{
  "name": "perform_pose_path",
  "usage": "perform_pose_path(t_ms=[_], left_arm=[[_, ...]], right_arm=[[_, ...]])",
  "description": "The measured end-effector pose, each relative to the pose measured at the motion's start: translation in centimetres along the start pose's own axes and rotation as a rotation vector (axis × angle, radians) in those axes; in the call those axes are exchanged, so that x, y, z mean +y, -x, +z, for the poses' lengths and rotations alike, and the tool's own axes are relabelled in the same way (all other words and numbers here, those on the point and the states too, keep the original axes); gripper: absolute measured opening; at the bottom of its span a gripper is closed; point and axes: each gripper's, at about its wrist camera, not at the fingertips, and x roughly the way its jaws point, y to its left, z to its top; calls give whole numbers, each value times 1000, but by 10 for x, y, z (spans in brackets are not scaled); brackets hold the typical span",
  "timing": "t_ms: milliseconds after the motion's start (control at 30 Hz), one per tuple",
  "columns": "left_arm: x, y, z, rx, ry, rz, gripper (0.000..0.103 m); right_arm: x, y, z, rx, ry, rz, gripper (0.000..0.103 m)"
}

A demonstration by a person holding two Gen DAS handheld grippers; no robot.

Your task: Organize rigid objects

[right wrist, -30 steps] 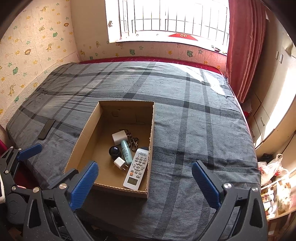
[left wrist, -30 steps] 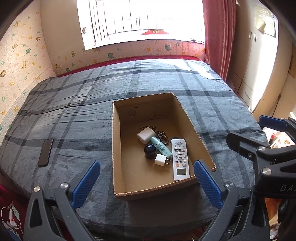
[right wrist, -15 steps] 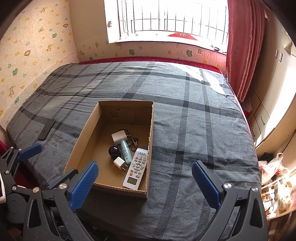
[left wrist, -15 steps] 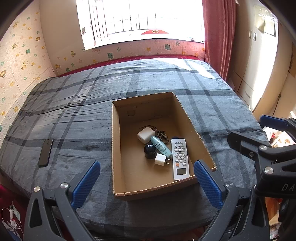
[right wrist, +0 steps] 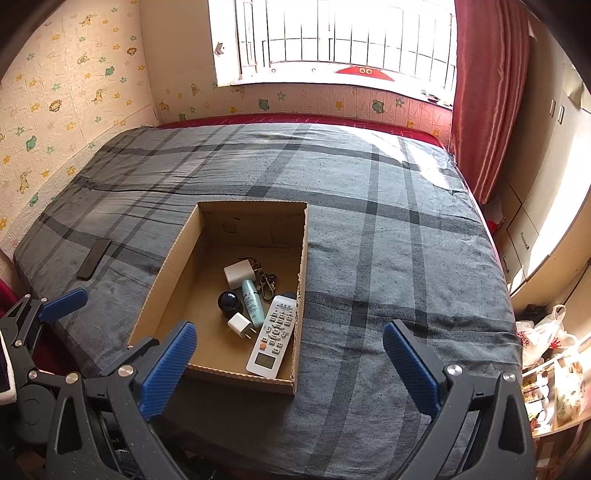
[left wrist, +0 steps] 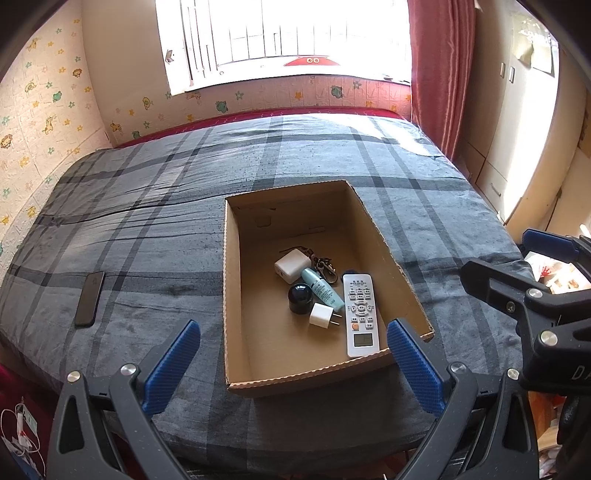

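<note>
Your cardboard box [left wrist: 236, 288] sits on the bed [left wrist: 147, 229] near its front edge, holding a white remote [left wrist: 360, 314] along its right wall, a teal tube [left wrist: 323, 290], a black round jar [left wrist: 300, 298], two white chargers [left wrist: 291, 264] [left wrist: 322, 315] and a key clip [left wrist: 325, 266]. A dark phone [left wrist: 89, 298] lies on the blanket well to the box's left. Your left hand-held gripper [left wrist: 293, 363] and right hand-held gripper [right wrist: 290, 363] both hover before the bed's edge, jaws spread wide and empty.

Sunlit barred window [left wrist: 284, 33], red curtain [left wrist: 439, 74], cartoon-patterned wall [right wrist: 66, 110], grey plaid bed [right wrist: 369, 221].
</note>
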Motion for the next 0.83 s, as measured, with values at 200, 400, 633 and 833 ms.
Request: perform_pose_path(t_ms=[200,400,633,833], left_arm=[[-1,0,0,-7,-8,9,103],[-2,-2,2,-3,-12,1,103],[-6,-2,3,-8,-26,-13,103],[-7,-4,6,-18,-43,-9,103]], right_arm=[[1,-1,0,5,1,-1,103],[1,-3,0,7,1,1,103],[-1,-6,2,10,1,-5,103],[-3,-10,3,16,-2,-8,103]])
